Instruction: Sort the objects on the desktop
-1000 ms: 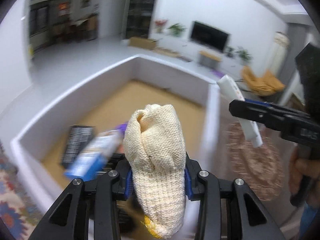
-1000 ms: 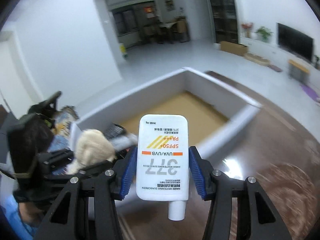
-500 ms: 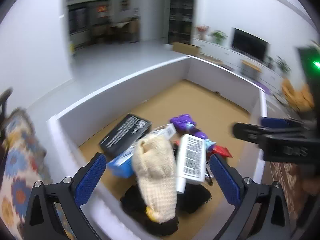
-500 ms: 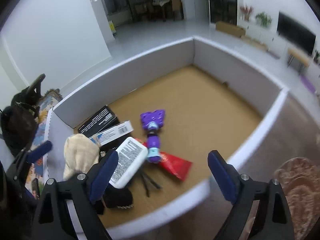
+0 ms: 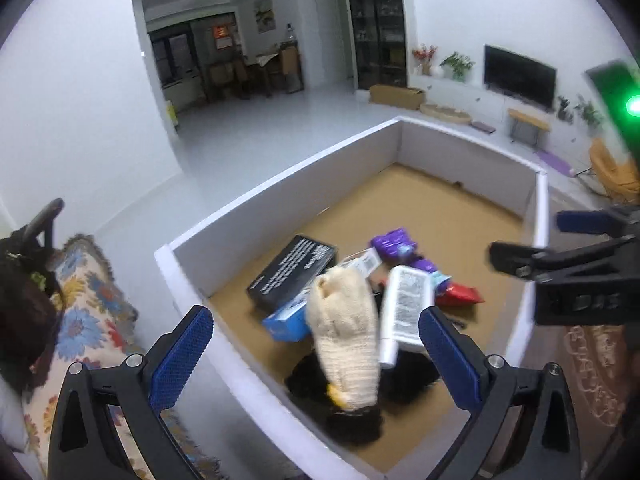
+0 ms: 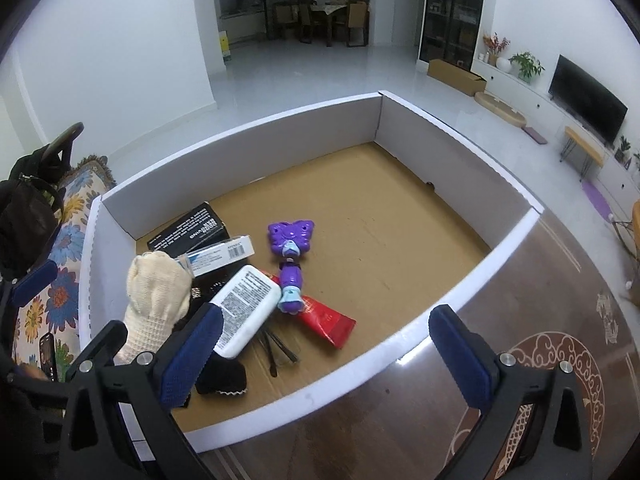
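Your sorting target is the large white-walled box [image 6: 460,132] with the brown cardboard floor, which stands on the dark patterned bench [image 6: 520,400]. Most of its floor is bare; everything in it is bunched at the near left corner.

Items in the box, largest first:
- Black carton [image 6: 188,232], against the left wall.
- Cream knitted glove [image 6: 156,292], nearest the left rim; it rests on the pile.
- White lotion tube [image 6: 248,308], label up, just right of the glove and touching it.
- Blue and white carton [image 6: 220,254], lying over the black one.
- Purple butterfly toy [image 6: 291,252], toward the middle.
- Red tube [image 6: 328,320], partly under the toy.
- Black pouch [image 6: 220,376] and thin dark sticks [image 6: 276,348], nearest you.

Progress: judge the task well advanced, with eight items boxed. Neither view shows any loose item left on the bench, so you cannot confirm it is finished.

Tongs: the left tongs [image 5: 316,360] stand wide and hold nothing. The right tongs [image 6: 324,356] are opening, with nothing between the pads.

View differences: only the right wrist view shows the bare bench and the sticks clearly. Only the left wrist view shows the right tongs from the side, over the right rim, and a green indicator light [image 5: 634,106].
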### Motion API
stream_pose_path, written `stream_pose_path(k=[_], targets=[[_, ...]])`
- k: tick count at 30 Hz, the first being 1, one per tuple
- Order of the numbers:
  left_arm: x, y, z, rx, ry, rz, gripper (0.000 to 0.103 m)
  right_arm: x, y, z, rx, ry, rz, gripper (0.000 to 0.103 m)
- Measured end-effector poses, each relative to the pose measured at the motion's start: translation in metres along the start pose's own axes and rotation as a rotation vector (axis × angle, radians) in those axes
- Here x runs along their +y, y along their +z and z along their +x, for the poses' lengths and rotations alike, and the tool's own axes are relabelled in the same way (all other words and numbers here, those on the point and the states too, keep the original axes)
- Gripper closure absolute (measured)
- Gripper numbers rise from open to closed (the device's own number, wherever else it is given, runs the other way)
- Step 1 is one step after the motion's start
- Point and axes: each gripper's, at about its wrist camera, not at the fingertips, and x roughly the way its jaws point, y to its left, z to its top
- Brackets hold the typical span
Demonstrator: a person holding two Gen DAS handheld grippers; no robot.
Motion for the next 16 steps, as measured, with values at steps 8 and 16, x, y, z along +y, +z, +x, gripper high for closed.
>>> stream_pose_path(k=[8,16], targets=[[0.0003,0.0026,-0.0007,0.0,-0.014,-0.025,0.0,0.0041,0.0005,0.0035,-0.007,0.013,0.013,0.0],[0.0027,0.0009,-0.0024,0.005,-0.026,-0.059,0.0,0.0072,0.0,0.0048,-0.008,0.022,0.016,0.0]])
